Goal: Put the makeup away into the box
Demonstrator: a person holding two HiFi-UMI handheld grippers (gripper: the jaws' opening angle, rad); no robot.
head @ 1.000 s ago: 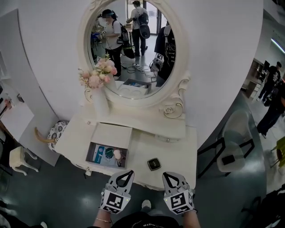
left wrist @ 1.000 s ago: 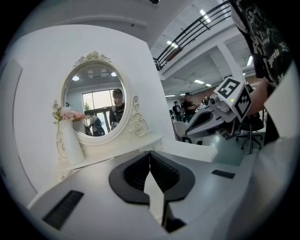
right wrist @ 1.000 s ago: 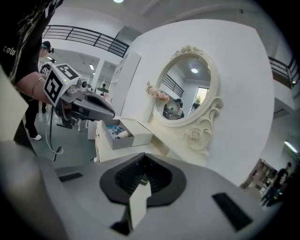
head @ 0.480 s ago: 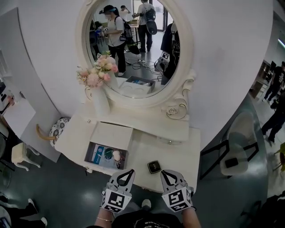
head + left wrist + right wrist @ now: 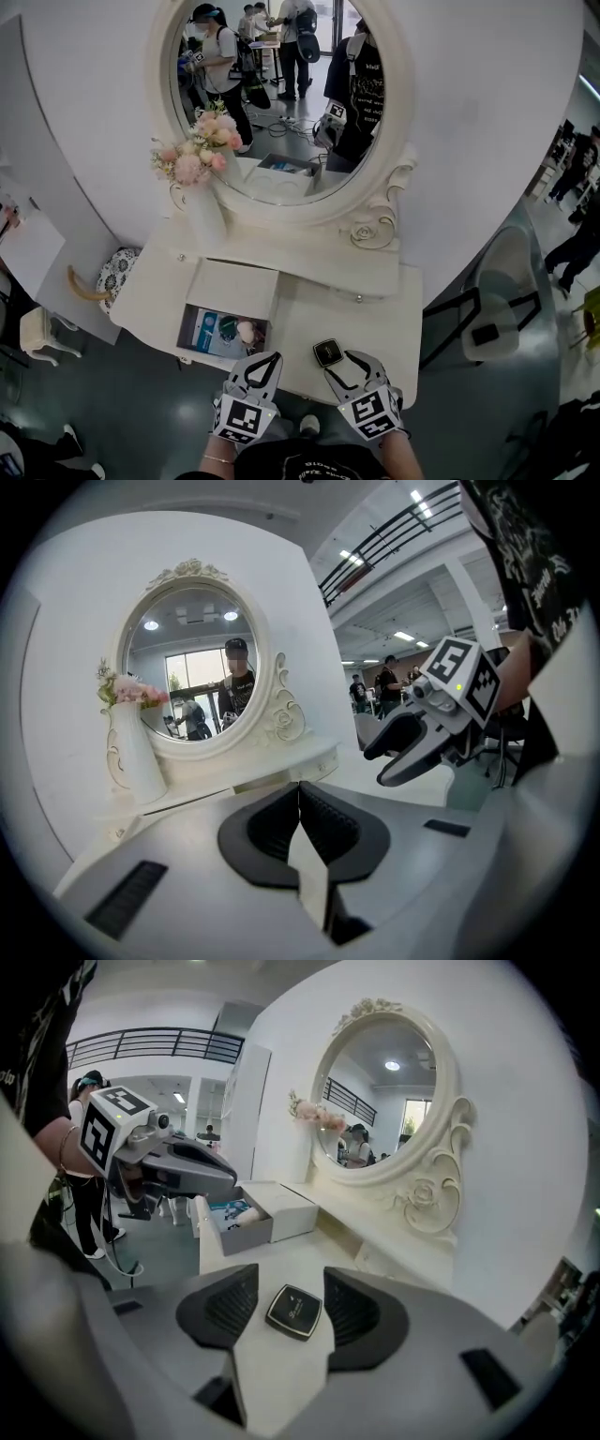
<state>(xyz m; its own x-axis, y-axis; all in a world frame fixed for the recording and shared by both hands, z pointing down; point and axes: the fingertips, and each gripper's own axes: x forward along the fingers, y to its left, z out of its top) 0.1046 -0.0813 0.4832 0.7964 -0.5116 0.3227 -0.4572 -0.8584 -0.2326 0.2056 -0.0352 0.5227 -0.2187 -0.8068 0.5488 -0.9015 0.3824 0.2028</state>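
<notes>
A small black square compact (image 5: 326,352) lies near the front edge of the white dressing table (image 5: 375,323). My right gripper (image 5: 344,365) is open around it. Its jaws have just been opening, and the compact (image 5: 293,1311) sits between the pads, apart from both. The open box (image 5: 225,330) stands on the table's left part with several makeup items inside, its lid (image 5: 234,284) behind it. My left gripper (image 5: 273,359) hovers shut and empty at the table's front edge, right of the box. In the left gripper view its pads (image 5: 298,794) meet.
An oval mirror (image 5: 281,103) rises behind the table, with a white vase of pink flowers (image 5: 202,202) at its left. A grey chair (image 5: 497,300) stands to the right, a patterned stool (image 5: 117,272) to the left. People stand farther off.
My right gripper has moved forward to the compact and opened from shut, so the compact now lies between its jaws. My left gripper has edged forward.
</notes>
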